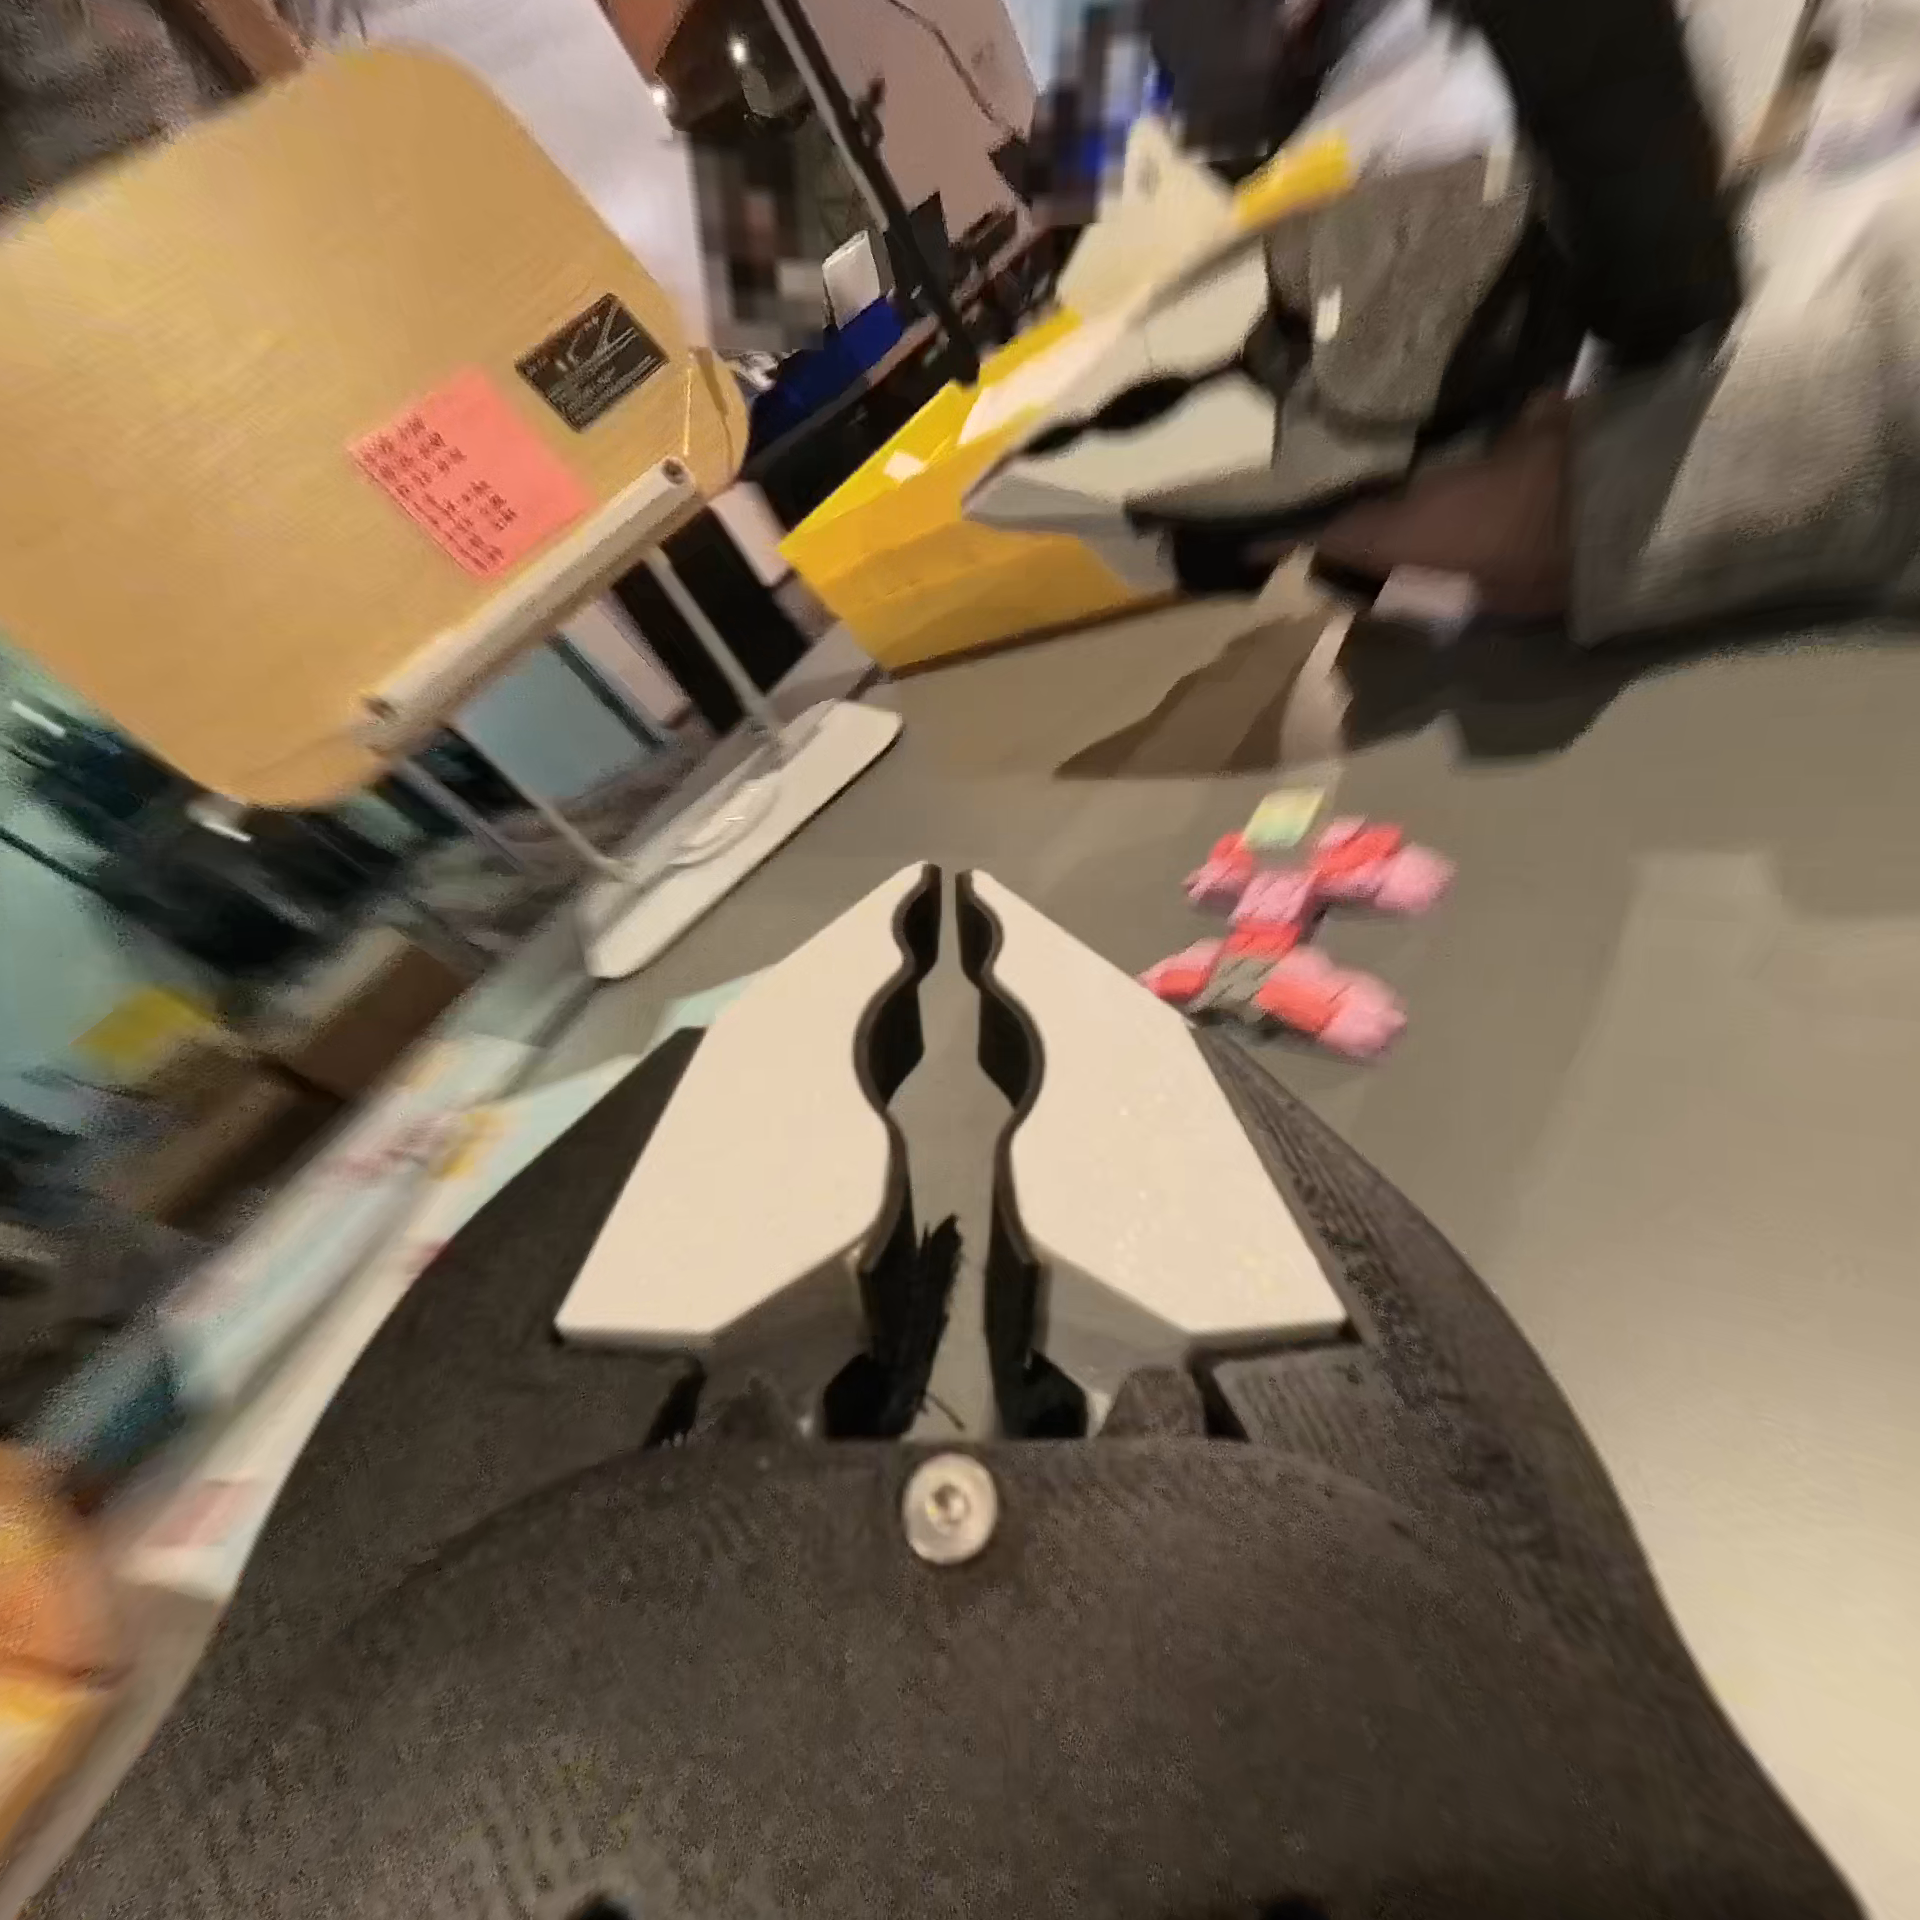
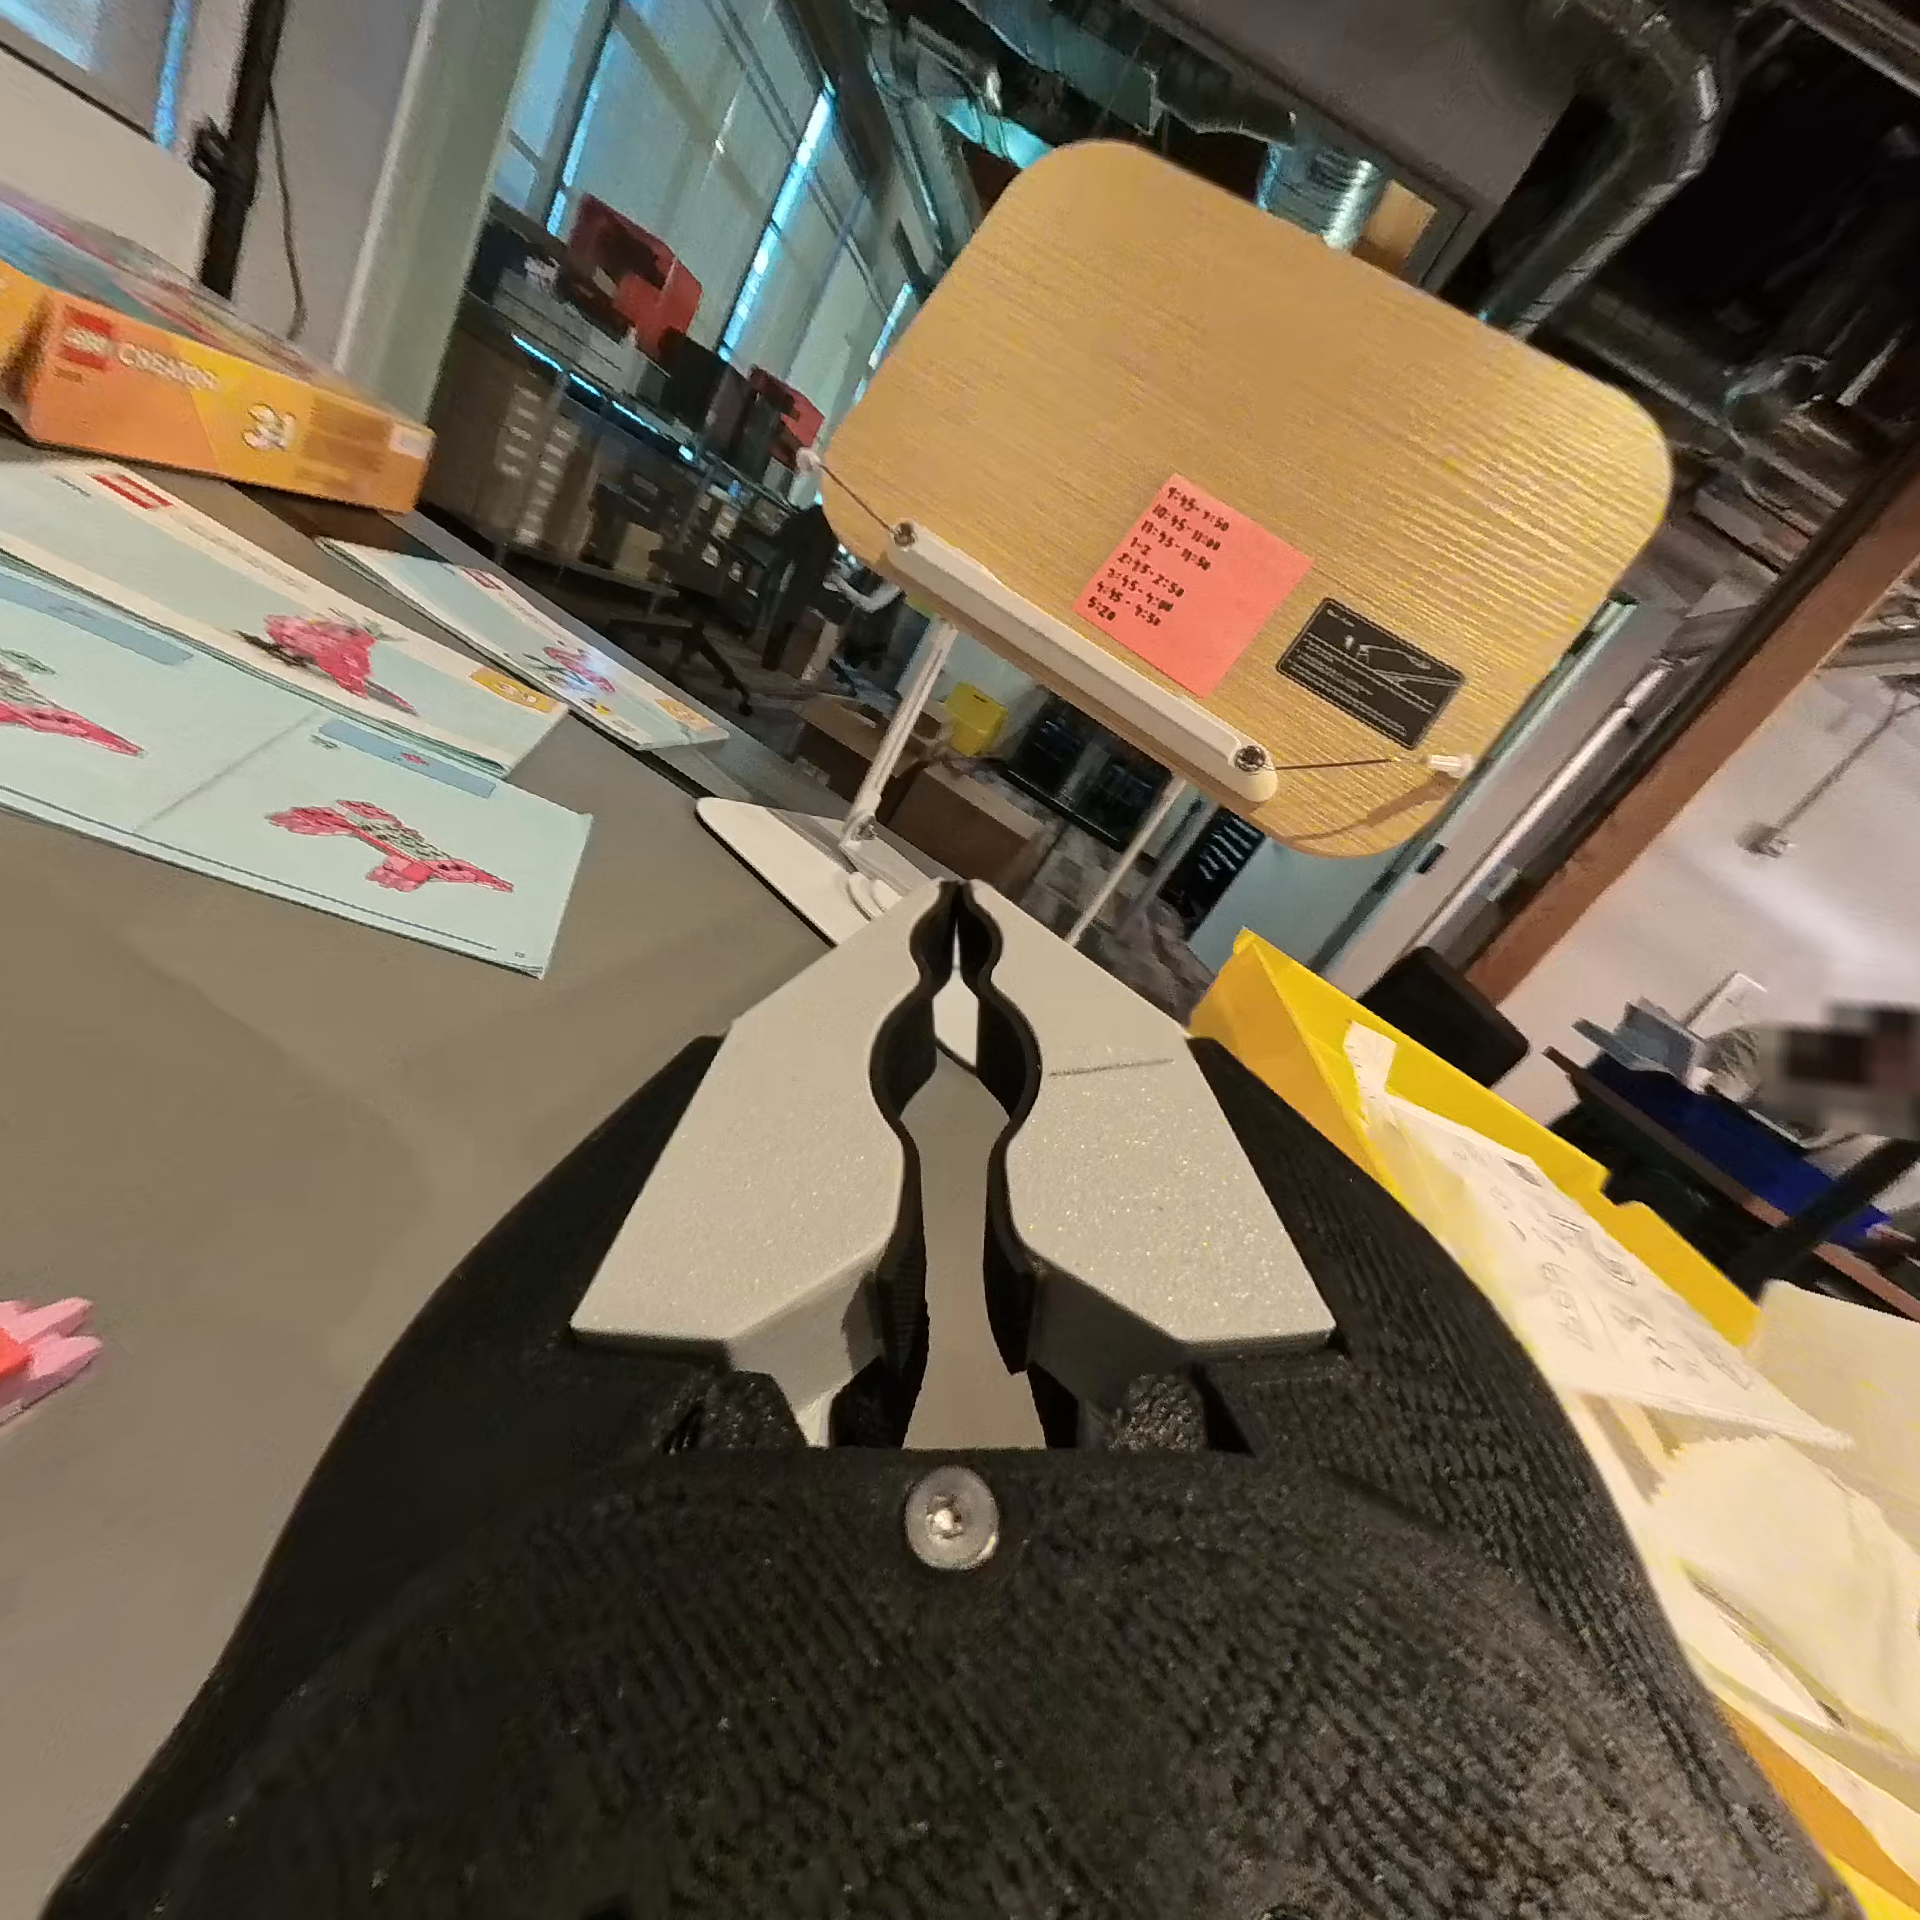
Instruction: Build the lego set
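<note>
A pink and red lego build (image 1: 1299, 925) lies on the grey table (image 1: 1558, 1143), ahead and to the right of my left gripper (image 1: 948, 878). The left gripper is shut and empty above the table. The left wrist view is blurred. My right gripper (image 2: 958, 896) is shut and empty, pointing toward a tilted wooden board. A corner of the pink build (image 2: 42, 1340) shows at the left edge of the right wrist view. The other gripper (image 1: 1143, 416) shows far off at the upper right of the left wrist view, with a sleeve behind it.
A wooden board on a white stand (image 2: 1247, 488) with a pink note (image 2: 1195, 597) stands at the table's far edge. A yellow bin with papers (image 2: 1455, 1195) sits right. Instruction booklets (image 2: 260, 727) and an orange lego box (image 2: 208, 405) lie left.
</note>
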The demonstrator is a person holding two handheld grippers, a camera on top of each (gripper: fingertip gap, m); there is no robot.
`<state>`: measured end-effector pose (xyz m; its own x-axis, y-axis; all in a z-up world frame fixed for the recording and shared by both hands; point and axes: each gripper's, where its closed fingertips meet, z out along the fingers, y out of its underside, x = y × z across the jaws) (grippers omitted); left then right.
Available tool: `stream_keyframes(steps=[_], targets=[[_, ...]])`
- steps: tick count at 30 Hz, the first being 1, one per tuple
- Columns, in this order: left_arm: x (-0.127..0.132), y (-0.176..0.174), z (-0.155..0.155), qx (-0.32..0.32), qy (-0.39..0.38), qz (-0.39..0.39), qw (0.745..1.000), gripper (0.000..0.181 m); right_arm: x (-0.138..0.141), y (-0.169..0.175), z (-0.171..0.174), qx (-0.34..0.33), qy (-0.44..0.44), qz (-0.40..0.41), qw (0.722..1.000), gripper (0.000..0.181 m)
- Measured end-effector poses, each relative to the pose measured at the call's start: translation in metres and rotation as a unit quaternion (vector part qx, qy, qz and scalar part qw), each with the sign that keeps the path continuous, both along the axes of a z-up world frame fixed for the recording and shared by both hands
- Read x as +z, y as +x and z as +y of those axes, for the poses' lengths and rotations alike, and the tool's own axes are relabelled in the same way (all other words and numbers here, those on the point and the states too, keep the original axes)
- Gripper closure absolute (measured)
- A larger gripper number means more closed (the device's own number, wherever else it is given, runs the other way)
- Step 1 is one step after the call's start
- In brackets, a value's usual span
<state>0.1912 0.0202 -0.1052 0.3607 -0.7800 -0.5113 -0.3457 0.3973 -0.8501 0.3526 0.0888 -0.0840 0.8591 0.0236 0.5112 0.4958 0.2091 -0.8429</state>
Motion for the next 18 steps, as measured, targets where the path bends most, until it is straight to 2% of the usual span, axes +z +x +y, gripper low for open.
stream_keyframes(steps=[2, 3, 6, 9, 10, 12, 14, 15, 16, 17, 18], targets=[[0.024, 0.002, -0.025, -0.049, -0.134, -0.094, 0.985, 0.176, 0.0, 0.0, -0.001, 0.005, 0.0, 0.007, 1.0, 0.181], [0.04, -0.001, -0.039, -0.075, -0.175, -0.131, 0.973, 0.174, 0.0, 0.002, 0.0, 0.001, -0.002, 0.009, 1.0, 0.181], [0.078, -0.033, -0.067, -0.079, -0.205, -0.191, 0.957, 0.167, -0.002, 0.002, 0.002, 0.004, -0.007, 0.012, 1.0, 0.181], [0.103, -0.086, -0.094, -0.054, -0.218, -0.196, 0.954, 0.166, -0.002, -0.008, 0.001, 0.032, -0.007, 0.006, 0.999, 0.181], [0.111, -0.11, -0.096, -0.026, -0.207, -0.2, 0.957, 0.166, -0.002, -0.01, 0.0, 0.035, -0.005, 0.001, 0.999, 0.181], [0.125, -0.172, -0.086, 0.079, -0.161, -0.206, 0.962, 0.165, -0.001, -0.013, 0.0, 0.041, -0.003, -0.001, 0.999, 0.181], [0.138, -0.26, -0.068, 0.251, -0.099, -0.206, 0.941, 0.155, 0.0, -0.013, -0.001, 0.044, 0.0, 0.003, 0.999, 0.181], [0.144, -0.313, -0.063, 0.353, -0.057, -0.197, 0.913, 0.15, 0.0, -0.013, -0.001, 0.044, 0.001, 0.007, 0.999, 0.181], [0.149, -0.371, -0.065, 0.46, -0.01, -0.179, 0.87, 0.15, 0.001, -0.012, -0.001, 0.045, 0.002, 0.011, 0.999, 0.181], [0.15, -0.42, -0.073, 0.543, 0.023, -0.153, 0.825, 0.15, 0.001, -0.011, -0.001, 0.046, 0.002, 0.015, 0.999, 0.181], [0.146, -0.456, -0.082, 0.594, 0.028, -0.128, 0.794, 0.15, 0.001, -0.011, -0.001, 0.046, 0.002, 0.019, 0.999, 0.181]])
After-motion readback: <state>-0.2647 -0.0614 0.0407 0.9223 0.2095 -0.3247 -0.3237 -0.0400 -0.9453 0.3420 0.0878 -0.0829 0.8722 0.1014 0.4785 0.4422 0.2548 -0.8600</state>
